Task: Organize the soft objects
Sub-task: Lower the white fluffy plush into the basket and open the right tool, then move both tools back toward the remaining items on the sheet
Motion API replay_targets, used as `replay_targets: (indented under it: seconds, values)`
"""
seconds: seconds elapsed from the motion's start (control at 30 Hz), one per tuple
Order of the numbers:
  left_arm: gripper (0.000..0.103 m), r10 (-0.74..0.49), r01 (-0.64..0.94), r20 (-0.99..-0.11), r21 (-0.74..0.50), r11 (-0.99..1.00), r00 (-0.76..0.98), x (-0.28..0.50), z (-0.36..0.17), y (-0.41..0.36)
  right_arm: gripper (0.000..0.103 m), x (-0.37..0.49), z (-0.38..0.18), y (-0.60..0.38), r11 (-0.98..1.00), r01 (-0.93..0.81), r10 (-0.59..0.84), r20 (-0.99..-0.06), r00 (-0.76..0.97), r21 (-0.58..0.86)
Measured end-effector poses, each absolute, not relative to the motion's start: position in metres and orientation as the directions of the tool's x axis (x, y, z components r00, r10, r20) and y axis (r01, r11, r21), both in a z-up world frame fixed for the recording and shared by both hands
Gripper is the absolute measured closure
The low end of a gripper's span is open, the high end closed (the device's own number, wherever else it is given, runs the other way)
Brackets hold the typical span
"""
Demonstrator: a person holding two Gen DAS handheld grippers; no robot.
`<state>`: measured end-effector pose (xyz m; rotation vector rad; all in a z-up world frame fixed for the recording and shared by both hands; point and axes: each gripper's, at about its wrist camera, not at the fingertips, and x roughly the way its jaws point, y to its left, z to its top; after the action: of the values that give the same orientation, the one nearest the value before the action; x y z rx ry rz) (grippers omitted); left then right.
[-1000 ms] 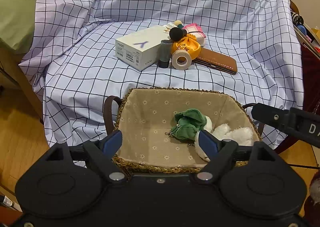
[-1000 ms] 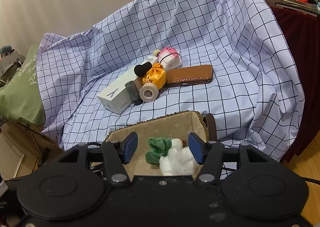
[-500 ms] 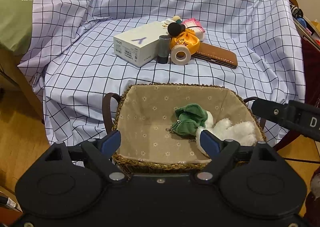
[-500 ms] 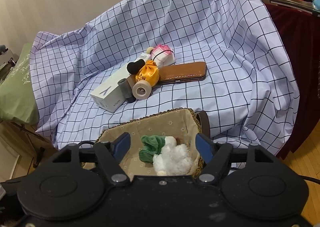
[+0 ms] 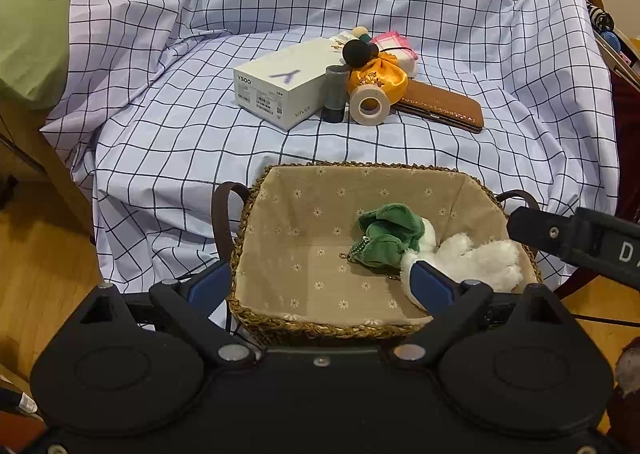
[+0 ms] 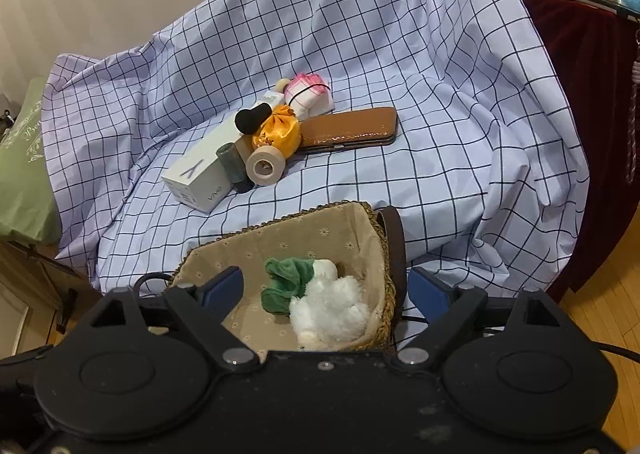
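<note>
Warm, even indoor light; soft shadows; sharp focus; strong fisheye bending and dark corners.

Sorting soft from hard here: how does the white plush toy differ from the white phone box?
The white plush toy is fluffy and rounded; the white phone box is flat-sided with sharp edges and printed labels. The plush toy lies inside the woven basket beside a green soft toy; the phone box sits out on the checked sheet against other items. Both are white, and neither is held.
</note>
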<state>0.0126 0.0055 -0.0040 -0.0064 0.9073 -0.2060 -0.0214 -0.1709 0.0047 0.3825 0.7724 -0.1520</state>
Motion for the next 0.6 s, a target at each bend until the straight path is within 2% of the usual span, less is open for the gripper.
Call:
replay_targets:
  seconds: [0.6]
  values:
    - [0.011,-0.178,0.165,-0.797,-0.1,0.981,0.577,0.019,-0.005,0.009,0.014,-0.013,-0.003,-0.182,0.907,0.306,0.008,-0.739,0.673,0.289]
